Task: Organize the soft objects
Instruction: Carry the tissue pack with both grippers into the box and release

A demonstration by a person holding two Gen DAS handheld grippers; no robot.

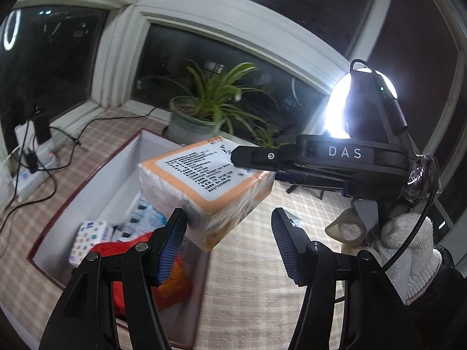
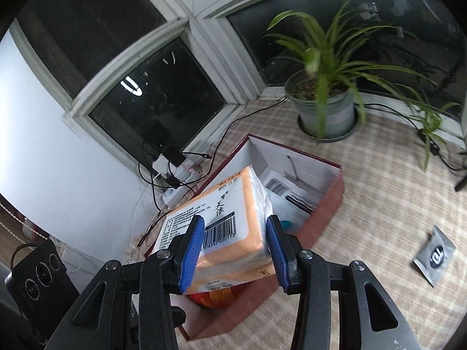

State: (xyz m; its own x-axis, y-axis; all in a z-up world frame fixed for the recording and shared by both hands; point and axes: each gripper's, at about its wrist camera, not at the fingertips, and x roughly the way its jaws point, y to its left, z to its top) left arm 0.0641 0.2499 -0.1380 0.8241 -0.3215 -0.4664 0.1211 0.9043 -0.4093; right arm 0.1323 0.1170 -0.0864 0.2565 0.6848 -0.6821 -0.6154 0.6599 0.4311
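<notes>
An orange and white tissue pack is clamped between the blue pads of my right gripper, which is shut on it. The pack hangs over a red box with a white inside. In the left wrist view the same tissue pack floats above the box, with the right gripper's upper finger lying across its label. My left gripper stands open just short of the pack, nothing between its pads. A red-orange packet and a small patterned pack lie in the box.
A potted spider plant stands by the window behind the box. Left of the box lie a power strip with cables and a black device. A grey sachet lies on the checked mat at right. A gloved hand holds the right gripper.
</notes>
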